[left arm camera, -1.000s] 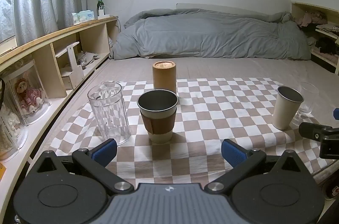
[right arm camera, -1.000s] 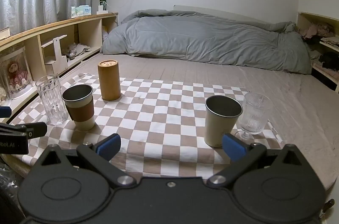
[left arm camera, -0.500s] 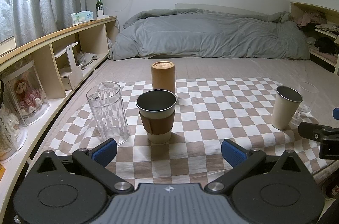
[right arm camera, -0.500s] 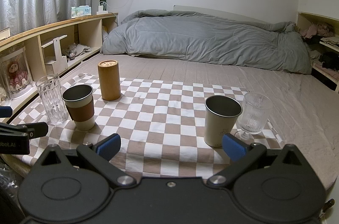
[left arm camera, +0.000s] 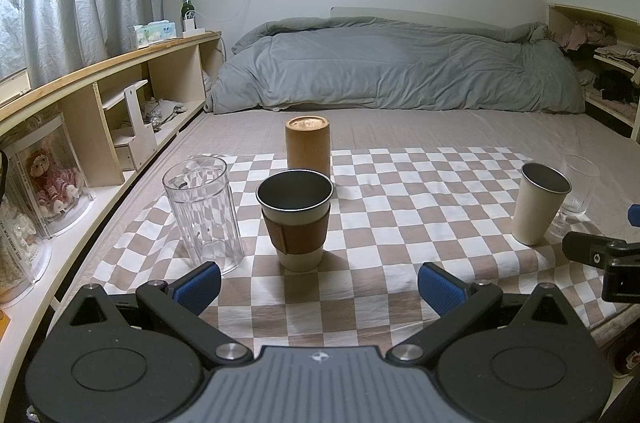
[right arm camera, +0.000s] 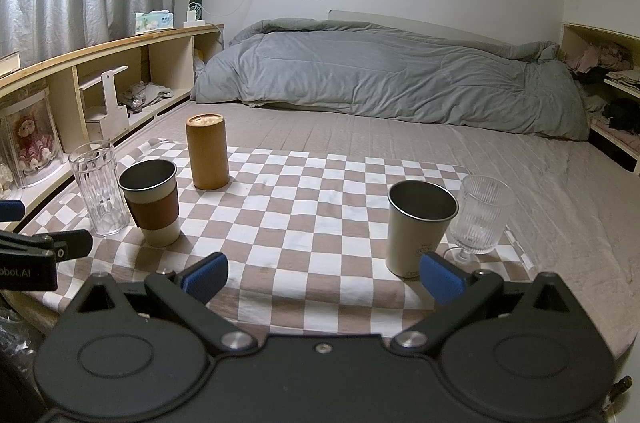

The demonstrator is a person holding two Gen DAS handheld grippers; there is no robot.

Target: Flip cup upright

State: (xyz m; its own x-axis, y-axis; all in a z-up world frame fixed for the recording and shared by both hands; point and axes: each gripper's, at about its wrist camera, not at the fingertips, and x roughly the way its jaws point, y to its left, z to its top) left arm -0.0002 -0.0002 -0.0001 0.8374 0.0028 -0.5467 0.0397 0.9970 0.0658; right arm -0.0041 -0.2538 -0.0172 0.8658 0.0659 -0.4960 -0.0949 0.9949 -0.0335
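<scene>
Several cups stand on a brown-and-white checked cloth (left arm camera: 380, 207) on the bed. A cup with a brown sleeve (left arm camera: 295, 219) (right arm camera: 152, 207) stands upright, mouth up. A clear ribbed tumbler (left arm camera: 202, 211) (right arm camera: 98, 187) is left of it. A tan wooden cup (left arm camera: 308, 147) (right arm camera: 207, 151) stands mouth down behind them. A cream metal cup (left arm camera: 540, 207) (right arm camera: 418, 225) and a stemmed ribbed glass (left arm camera: 576, 191) (right arm camera: 478, 219) stand upright at the right. My left gripper (left arm camera: 318, 289) is open and empty in front of the sleeved cup. My right gripper (right arm camera: 322, 277) is open and empty by the cream cup.
A grey duvet (left arm camera: 400, 67) lies across the back of the bed. Wooden shelves (left arm camera: 100, 95) with a doll box, tissue box and bottle run along the left. More shelves (left arm camera: 612, 63) with clothes are at the right. The cloth's front edge is near both grippers.
Both views shift only slightly. No cup has moved and both grippers stay open and empty.
</scene>
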